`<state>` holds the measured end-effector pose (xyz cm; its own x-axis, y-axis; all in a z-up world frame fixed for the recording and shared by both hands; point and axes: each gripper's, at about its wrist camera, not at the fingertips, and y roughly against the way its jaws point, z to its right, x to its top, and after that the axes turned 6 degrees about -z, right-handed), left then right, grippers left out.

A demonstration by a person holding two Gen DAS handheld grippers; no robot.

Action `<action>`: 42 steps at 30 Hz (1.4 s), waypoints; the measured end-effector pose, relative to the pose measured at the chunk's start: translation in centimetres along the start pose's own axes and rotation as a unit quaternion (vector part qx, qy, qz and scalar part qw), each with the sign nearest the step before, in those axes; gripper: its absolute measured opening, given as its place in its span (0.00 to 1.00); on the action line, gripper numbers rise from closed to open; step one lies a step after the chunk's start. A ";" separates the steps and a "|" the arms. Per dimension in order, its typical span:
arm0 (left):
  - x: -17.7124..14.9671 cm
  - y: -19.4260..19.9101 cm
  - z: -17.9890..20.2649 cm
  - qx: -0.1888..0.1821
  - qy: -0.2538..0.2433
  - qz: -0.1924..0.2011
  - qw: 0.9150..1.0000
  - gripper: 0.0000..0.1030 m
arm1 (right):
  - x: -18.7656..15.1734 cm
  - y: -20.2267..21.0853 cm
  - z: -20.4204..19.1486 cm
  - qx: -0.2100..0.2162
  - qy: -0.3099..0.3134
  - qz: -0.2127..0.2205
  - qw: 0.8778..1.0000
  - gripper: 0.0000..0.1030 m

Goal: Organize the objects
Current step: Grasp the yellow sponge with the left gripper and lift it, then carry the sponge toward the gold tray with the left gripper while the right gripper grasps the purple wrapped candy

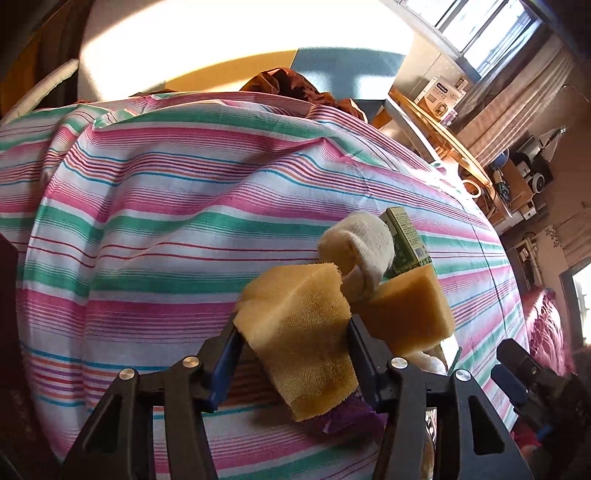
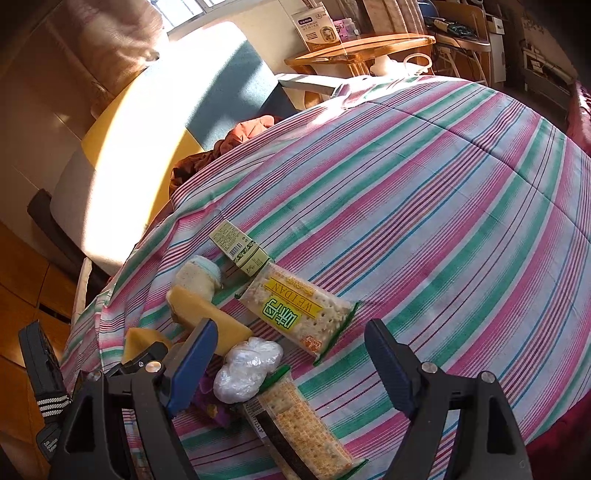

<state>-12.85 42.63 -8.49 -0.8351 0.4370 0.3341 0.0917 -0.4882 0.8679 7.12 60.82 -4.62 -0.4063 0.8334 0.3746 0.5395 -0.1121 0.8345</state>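
On the striped bedcover (image 1: 184, 221) lies a cluster of objects. My left gripper (image 1: 295, 336) is shut on a yellow sponge block (image 1: 299, 332), just above the cover. A second sponge (image 1: 410, 310), a rolled white sock (image 1: 362, 240) and a green box (image 1: 406, 240) lie just beyond it. My right gripper (image 2: 291, 354) is open and empty over the cluster. Below it are a cracker pack labelled WEIDAN (image 2: 299, 306), a second cracker pack (image 2: 306, 432), a white plastic bundle (image 2: 247, 369), the green box (image 2: 240, 251), the sock (image 2: 197, 275) and a sponge (image 2: 207, 317).
A brown garment (image 2: 240, 136) lies at the bed's far edge. A wooden side table (image 2: 358, 48) with a white box (image 2: 314, 27) stands beyond the bed. A purple wrapper (image 2: 210, 402) lies under the right gripper. The left gripper's body (image 2: 140, 362) shows at the right view's lower left.
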 end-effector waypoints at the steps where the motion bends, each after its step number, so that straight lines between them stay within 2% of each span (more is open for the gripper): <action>1: -0.4 0.3 -0.3 -0.003 -0.001 -0.003 1.000 0.54 | 0.0 0.0 0.0 -0.002 0.000 0.001 1.000 0.81; 4: -1.5 1.4 -1.0 -0.014 -0.002 -0.007 1.000 0.53 | 0.1 0.1 0.0 -0.001 0.001 0.006 1.000 0.81; 8: -3.2 3.4 -1.5 -0.014 -0.013 -0.008 1.000 0.53 | 0.0 0.6 -1.2 0.035 0.026 0.015 0.999 0.81; 12: -5.0 5.5 -1.8 0.007 -0.039 -0.006 0.999 0.53 | -0.6 -0.1 -3.5 0.105 0.076 -0.020 0.991 0.81; 15: -6.7 7.0 -2.2 0.007 -0.050 -0.003 0.999 0.53 | -1.7 -0.6 -6.1 0.122 0.141 -0.040 0.982 0.79; 19: -9.1 8.9 -2.7 0.005 -0.068 0.006 0.998 0.54 | -3.2 -1.6 -8.7 0.126 0.214 -0.068 0.966 0.68; 23: -11.1 10.6 -3.0 -0.004 -0.082 0.016 0.997 0.54 | -4.9 -2.7 -10.3 0.101 0.279 -0.087 0.951 0.61; 26: -12.3 11.9 -3.2 -0.006 -0.090 0.025 0.996 0.54 | -6.2 -3.5 -11.1 0.058 0.329 -0.088 0.938 0.61; 31: -13.7 14.0 -4.1 -0.024 -0.094 0.036 0.995 0.54 | -7.3 -4.2 -12.3 0.010 0.412 -0.103 0.905 0.61; 36: -14.6 15.3 -5.4 -0.038 -0.082 0.044 0.995 0.54 | -8.1 -4.7 -13.3 -0.033 0.508 -0.147 0.848 0.61; 42: -15.1 16.4 -6.6 -0.042 -0.064 0.051 0.996 0.54 | -9.0 -6.5 -14.2 -0.082 0.577 -0.183 0.792 0.61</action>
<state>-2.30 23.00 -1.77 -0.7466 0.4722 0.4686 0.1234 -0.5939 0.7950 -3.18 46.41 -7.63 -0.9675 -0.2120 0.1377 0.1665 -0.1243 0.9782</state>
